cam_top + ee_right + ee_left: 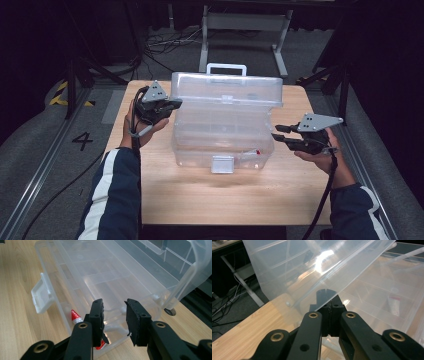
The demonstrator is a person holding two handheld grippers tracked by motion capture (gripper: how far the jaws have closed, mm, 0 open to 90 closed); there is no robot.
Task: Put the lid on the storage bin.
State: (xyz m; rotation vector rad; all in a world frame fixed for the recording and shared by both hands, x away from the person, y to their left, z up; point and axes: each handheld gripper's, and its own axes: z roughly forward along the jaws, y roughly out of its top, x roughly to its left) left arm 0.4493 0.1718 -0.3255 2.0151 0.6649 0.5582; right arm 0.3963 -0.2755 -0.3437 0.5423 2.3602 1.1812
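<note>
On the counter (200,195) just ahead of you sits the clear plastic box (222,142), its lid (227,90) raised and tilted back. You seem to be partway through opening it. Your left hand-held gripper (170,105) is clenched on the lid's edge, holding it up. Your right hand-held gripper (278,134) stands part open beside the box's end wall, gripping nothing. Next, likely swing the lid fully back without dragging the box.

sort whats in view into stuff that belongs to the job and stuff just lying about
In the job:
- clear plastic box
- its lid, pinched by the left gripper
- right gripper, open beside the box

Lying about:
- red-and-white tube inside the box
- floor cables
- metal stand
</note>
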